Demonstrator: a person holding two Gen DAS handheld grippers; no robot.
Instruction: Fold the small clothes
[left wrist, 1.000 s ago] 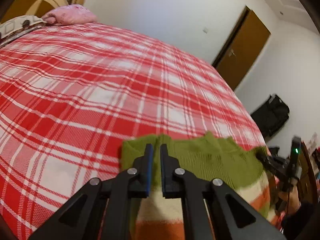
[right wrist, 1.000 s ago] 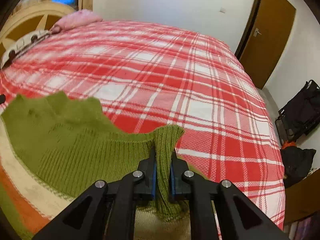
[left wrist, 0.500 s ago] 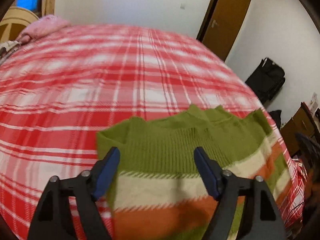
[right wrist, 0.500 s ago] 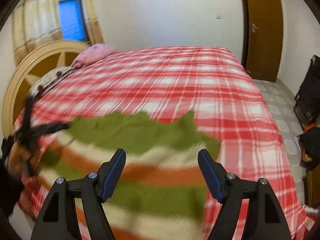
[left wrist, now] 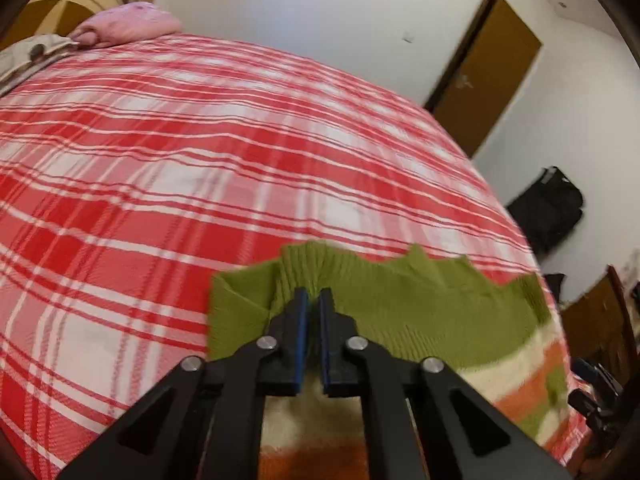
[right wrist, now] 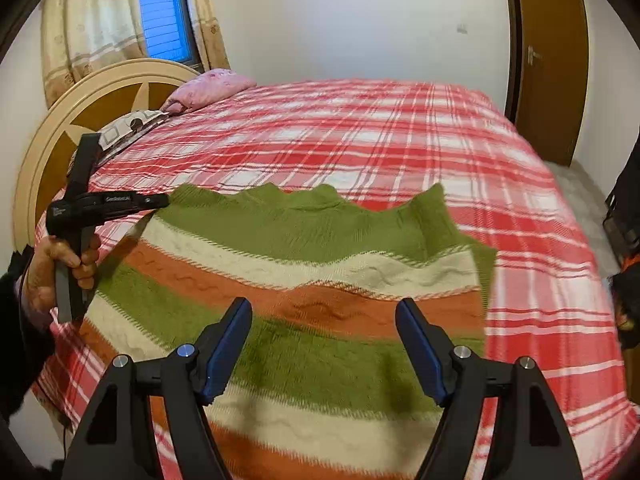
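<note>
— Lying flat on the near part of the bed, is that where the striped knit sweater [right wrist: 304,280] sits?

— Yes. It is spread over the red-and-white plaid bedspread [right wrist: 400,136], its green ribbed edge toward the far side and its cream, orange and green bands running toward the camera. One far corner of the green edge is bunched upward.

— Which gripper has that corner?

— The left gripper [left wrist: 314,300]. Its blue-padded jaws are clamped together on a raised fold of green ribbing at the sweater's far left corner. In the right wrist view the same tool shows at the left edge, gripped by the person's left hand [right wrist: 60,268], its tip at the sweater's corner.

— And the other one?

— The right gripper [right wrist: 324,328] stands with its jaws spread wide above the orange and green bands, nothing between the pads.

— What lies beyond the sweater?

— A pink pillow [right wrist: 208,88] by the rounded cream headboard [right wrist: 96,92], a curtained window [right wrist: 164,12] behind, and a brown door [right wrist: 552,60] at the right.
</note>
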